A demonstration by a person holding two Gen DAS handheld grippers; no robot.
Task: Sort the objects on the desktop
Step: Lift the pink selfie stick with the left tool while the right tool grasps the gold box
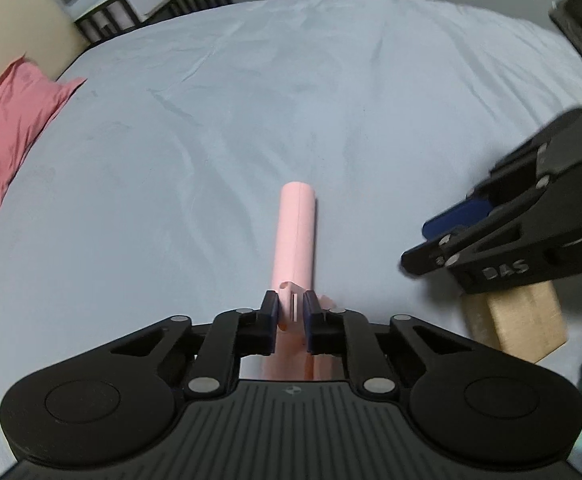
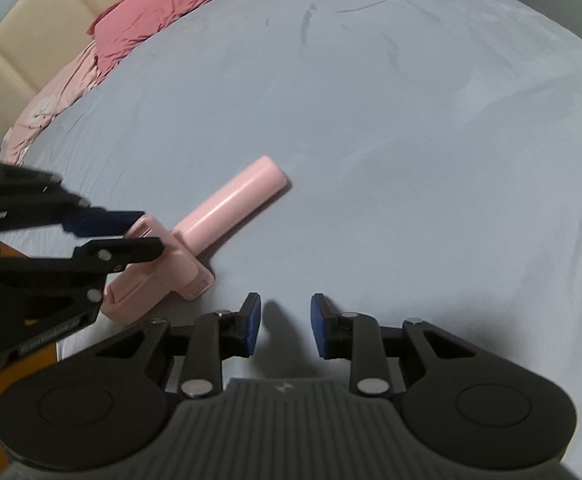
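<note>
My left gripper (image 1: 291,312) has its jaws drawn in narrow, the dark blue pads (image 1: 271,312) pressed on either side of the head end of a pale pink plastic handheld device (image 1: 296,236). It has a long round barrel and a blocky body. The device lies on a light blue bed sheet (image 1: 211,120), barrel pointing away from me in the left wrist view, its far end resting on the fabric.

From the right wrist view the same pink device (image 2: 235,204) lies diagonally, barrel toward the upper right, blocky body toward the lower left, and the left gripper (image 2: 139,232) comes in from the left edge with its fingers closed on that body.

My right gripper (image 2: 283,324) sits partly open with nothing between its blue pads (image 2: 318,320); only bare sheet (image 2: 411,140) and its own shadow lie beneath. It is just beside the device's body, not touching it.

A pink pillow (image 1: 7,120) lies at the far left against a cream padded headboard (image 1: 15,20). A tan wooden block (image 1: 527,324) shows under the right gripper (image 1: 431,244) in the left view.
</note>
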